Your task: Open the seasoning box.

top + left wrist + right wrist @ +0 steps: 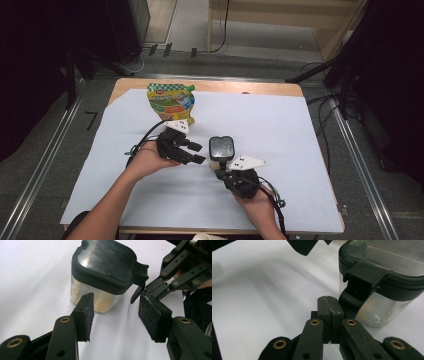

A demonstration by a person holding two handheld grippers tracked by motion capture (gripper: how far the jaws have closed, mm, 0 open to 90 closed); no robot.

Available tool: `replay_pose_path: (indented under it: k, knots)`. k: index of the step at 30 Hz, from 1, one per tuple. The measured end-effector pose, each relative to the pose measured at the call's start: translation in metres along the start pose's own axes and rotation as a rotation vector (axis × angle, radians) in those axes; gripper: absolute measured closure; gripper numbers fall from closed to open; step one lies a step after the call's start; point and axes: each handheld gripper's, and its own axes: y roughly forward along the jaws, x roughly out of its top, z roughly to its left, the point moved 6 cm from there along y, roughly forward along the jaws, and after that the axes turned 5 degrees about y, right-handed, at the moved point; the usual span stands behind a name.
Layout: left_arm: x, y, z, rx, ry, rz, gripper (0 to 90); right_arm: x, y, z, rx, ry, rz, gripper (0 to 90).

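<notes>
A clear jar (pixel 221 148) with a black lid sits mid-table, at 6 o'clock from the yellow pouch (pixel 170 101). Tan grains fill its bottom. The left tool (pixel 113 312) gapes, holding nothing. The right tool (pixel 329 306) is pinched tight, empty, touching the lid's latch.

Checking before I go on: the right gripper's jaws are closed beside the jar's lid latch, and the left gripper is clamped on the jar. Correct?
Not quite. The left gripper is not clamped on the jar: the left gripper view shows its pads apart with bare table between them, short of the jar. The rest holds: the right gripper is shut beside the lid latch.
</notes>
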Motion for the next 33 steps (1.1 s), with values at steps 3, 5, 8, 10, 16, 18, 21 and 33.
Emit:
replay_pose_path:
  k: [3, 5, 8, 10, 16, 18, 21, 33]
  knots:
    - [0.0, -0.001, 0.0, 0.0, -0.001, -0.002, 46.7, -0.001, 0.002, -0.001, 0.0, 0.0, -0.001, 90.0]
    - [0.0, 0.0, 0.0, 0.001, -0.005, -0.002, 45.8, -0.001, 0.003, -0.001, -0.002, -0.002, 0.001, 90.0]
    - [0.0, 0.0, 0.001, 0.0, -0.009, -0.003, 44.9, -0.002, 0.002, -0.001, -0.004, -0.003, 0.004, 90.0]
    - [0.0, 0.0, 0.001, 0.002, -0.007, -0.001, 44.4, -0.002, 0.0, -0.003, -0.012, -0.005, 0.011, 90.0]
    - [0.0, 0.001, 0.002, 0.005, -0.004, 0.002, 43.4, -0.003, -0.007, -0.009, -0.018, 0.015, 0.013, 90.0]
    - [0.0, 0.001, 0.002, 0.006, -0.005, 0.002, 43.4, -0.003, -0.008, -0.01, -0.018, 0.02, 0.015, 90.0]
    - [-0.001, 0.001, 0.002, 0.006, -0.006, 0.005, 43.3, -0.004, -0.011, -0.014, -0.023, 0.018, 0.012, 90.0]
    - [0.0, 0.004, 0.0, 0.004, -0.004, 0.005, 43.8, -0.004, -0.029, -0.039, -0.045, 0.055, 0.016, 90.0]
